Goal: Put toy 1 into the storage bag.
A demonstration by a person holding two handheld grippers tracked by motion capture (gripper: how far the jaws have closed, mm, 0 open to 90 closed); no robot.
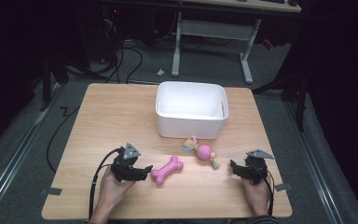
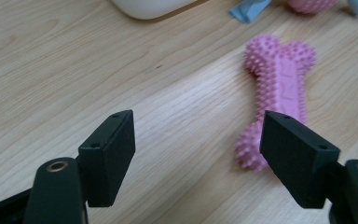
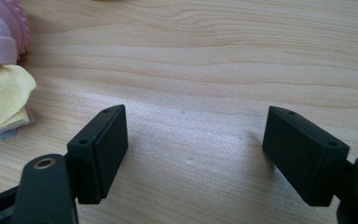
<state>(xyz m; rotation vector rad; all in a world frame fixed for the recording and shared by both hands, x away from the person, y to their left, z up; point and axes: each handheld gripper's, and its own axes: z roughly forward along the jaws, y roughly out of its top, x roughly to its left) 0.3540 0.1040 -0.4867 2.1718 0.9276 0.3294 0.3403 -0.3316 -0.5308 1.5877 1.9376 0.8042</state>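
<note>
A white bin [image 1: 191, 110] stands at the table's [image 1: 102, 121] far middle — nothing shows inside it. In front of it lies a pink ball toy [image 1: 204, 152] with cloth tails; nearer, a pink bone [image 1: 166, 170] lies flat on the wood. The left gripper [image 1: 145, 171] sits just beside the bone's near end, jaws wide apart with nothing between them. The right gripper [image 1: 233, 166] — jaws equally wide, empty — rests right of the ball toy.

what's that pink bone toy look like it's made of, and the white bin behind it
Pink bone toy: likely soft rubber, matte, its ends covered in small moulded nubs. White bin: probably plastic, smooth with a slight sheen, rounded corners and thin walls. Neither material can be confirmed by looks alone.
</note>
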